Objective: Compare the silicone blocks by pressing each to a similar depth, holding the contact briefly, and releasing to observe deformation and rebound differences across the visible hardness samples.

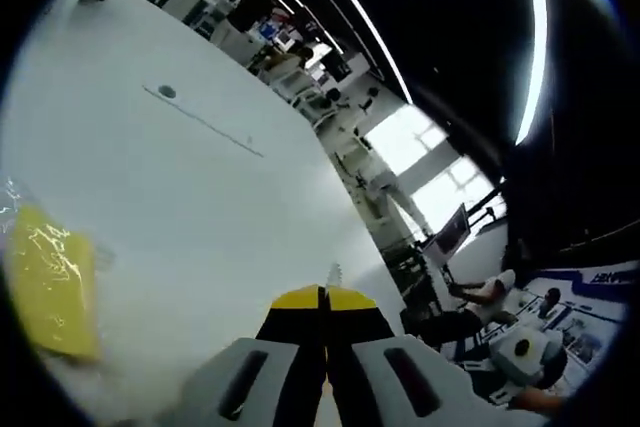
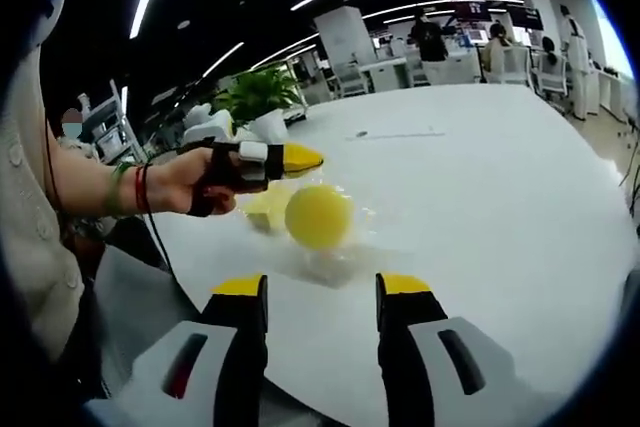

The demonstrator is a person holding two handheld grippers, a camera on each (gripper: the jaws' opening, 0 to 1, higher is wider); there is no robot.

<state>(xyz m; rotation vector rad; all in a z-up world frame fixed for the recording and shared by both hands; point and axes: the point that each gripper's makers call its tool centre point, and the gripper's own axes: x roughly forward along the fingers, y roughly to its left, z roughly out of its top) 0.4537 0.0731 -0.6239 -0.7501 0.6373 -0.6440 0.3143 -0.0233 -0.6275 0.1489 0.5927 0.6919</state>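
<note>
The right hand-held gripper [image 2: 322, 292] is open at the bottom, near a yellow silicone ball [image 2: 318, 216] on the white desk [image 2: 480, 197]. The left hand-held gripper [image 1: 324, 298] is closed, holding nothing.

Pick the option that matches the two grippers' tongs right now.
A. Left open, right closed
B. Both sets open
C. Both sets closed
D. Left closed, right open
D. In the left gripper view the left gripper has its yellow tips pressed together, while the right gripper shows a clear gap between its tongs, nothing held.
</note>
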